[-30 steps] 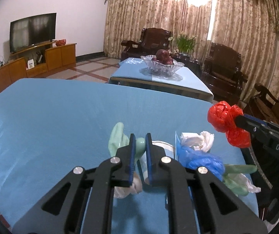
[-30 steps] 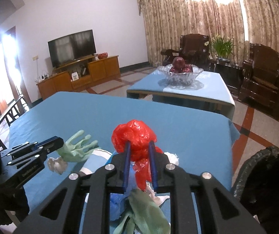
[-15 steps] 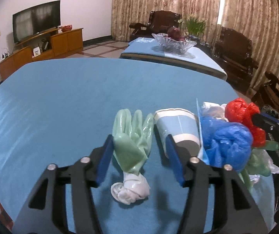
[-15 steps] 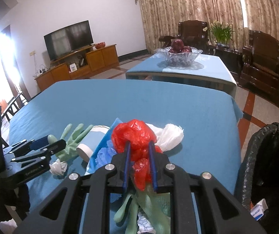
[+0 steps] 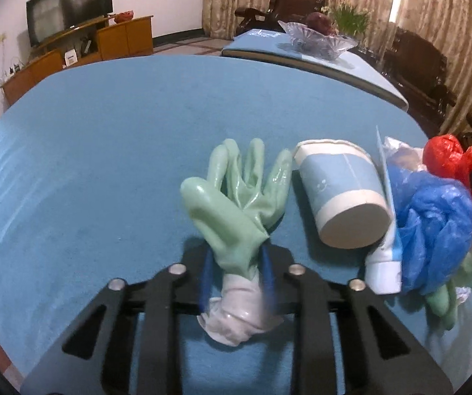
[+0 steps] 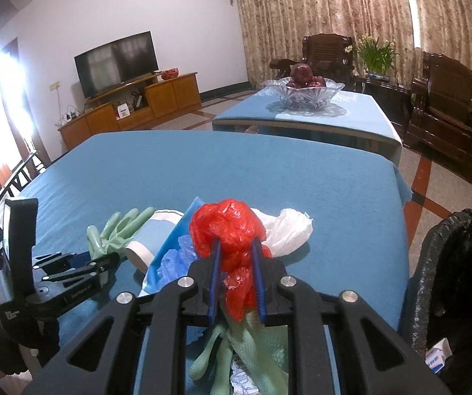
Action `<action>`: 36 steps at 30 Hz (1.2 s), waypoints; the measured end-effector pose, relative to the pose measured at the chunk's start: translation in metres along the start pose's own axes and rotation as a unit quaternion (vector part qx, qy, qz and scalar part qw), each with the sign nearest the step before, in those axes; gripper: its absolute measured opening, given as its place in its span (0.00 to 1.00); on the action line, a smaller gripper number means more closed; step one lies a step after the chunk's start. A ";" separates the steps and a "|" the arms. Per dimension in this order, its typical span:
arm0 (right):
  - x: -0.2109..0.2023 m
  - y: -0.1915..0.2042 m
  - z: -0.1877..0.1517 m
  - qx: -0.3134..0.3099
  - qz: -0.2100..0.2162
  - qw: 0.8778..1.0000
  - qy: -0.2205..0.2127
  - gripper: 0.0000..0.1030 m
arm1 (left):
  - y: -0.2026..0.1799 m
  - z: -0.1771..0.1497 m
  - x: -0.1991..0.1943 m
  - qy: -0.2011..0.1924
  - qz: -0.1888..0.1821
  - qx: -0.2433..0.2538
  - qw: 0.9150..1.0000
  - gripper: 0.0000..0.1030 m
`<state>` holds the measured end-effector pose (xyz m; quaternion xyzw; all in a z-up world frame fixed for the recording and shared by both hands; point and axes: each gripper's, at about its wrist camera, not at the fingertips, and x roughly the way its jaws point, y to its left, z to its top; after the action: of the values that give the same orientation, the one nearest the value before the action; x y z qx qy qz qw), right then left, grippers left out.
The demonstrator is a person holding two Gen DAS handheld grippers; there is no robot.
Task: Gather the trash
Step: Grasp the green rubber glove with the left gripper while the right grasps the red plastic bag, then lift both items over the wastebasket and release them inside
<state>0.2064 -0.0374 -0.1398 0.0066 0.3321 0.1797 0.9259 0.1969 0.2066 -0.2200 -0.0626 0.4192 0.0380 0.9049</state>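
The pale green rubber glove with a white knit cuff [image 5: 236, 204] lies palm-up on the blue tablecloth [image 5: 97, 151], fingers pointing to twelve o'clock, and the left gripper [image 5: 236, 263] has just been closing on it: its blue-padded jaws now pinch the glove at the wrist, the cuff bunched just behind them. At the glove's three o'clock, just beside its fingers, a light blue and white paper cup [image 5: 344, 197] lies on its side with its base toward the camera; a faint smiley mark shows on its wall, no readable words. Against the cup's right side stands the edge of a flat blue sheet [image 5: 384, 171], then a white-capped tube [image 5: 384, 270] and a crumpled blue plastic bag [image 5: 433, 223], crowding the glove's three o'clock side. In the right wrist view the right gripper [image 6: 236, 276] is clamped on a crumpled red plastic bag [image 6: 226, 230], which bulges above the jaws and hangs below them, over the same heap. At the red bag's two o'clock lies a crumpled white plastic bag [image 6: 288, 227]; at its six o'clock, beneath the gripper, lies a second pale green rubber glove [image 6: 255, 358]. At four o'clock, off the table's edge, stands a bin lined with a black bag [image 6: 453, 263]; a small white and blue carton [image 6: 436, 357] shows low beside it, its print too small to read. At twelve o'clock, on a farther blue-covered table [image 6: 351, 112], a cut-glass bowl [image 6: 305, 95] holds dark red fruit [image 6: 301, 74].
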 end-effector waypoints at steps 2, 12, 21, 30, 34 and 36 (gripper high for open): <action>-0.003 0.001 0.001 -0.003 -0.002 1.000 -0.004 0.17 | -0.002 0.002 -0.010 -0.013 -0.004 -0.003 1.000 0.19; -0.029 0.000 0.016 -0.005 -0.003 0.999 -0.035 0.14 | -0.032 0.025 -0.076 -0.087 -0.022 0.009 0.996 0.17; -0.062 -0.006 0.024 -0.004 0.003 0.998 -0.059 0.10 | -0.071 0.045 -0.107 -0.112 -0.050 0.024 0.992 0.17; -0.105 -0.035 0.033 0.013 -0.026 0.996 -0.089 0.09 | -0.129 0.053 -0.130 -0.135 -0.094 0.058 0.985 0.17; -0.130 -0.060 0.032 0.021 -0.054 0.993 -0.101 0.09 | -0.158 0.055 -0.130 -0.135 -0.119 0.069 0.981 0.17; -0.143 -0.075 0.030 0.026 -0.071 0.992 -0.104 0.09 | -0.178 0.055 -0.129 -0.134 -0.134 0.079 0.979 0.17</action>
<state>0.1475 -0.1521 -0.0388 0.0258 0.2384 0.1031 0.9653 0.1763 0.0359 -0.0720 -0.0404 0.2836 -0.1086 0.9519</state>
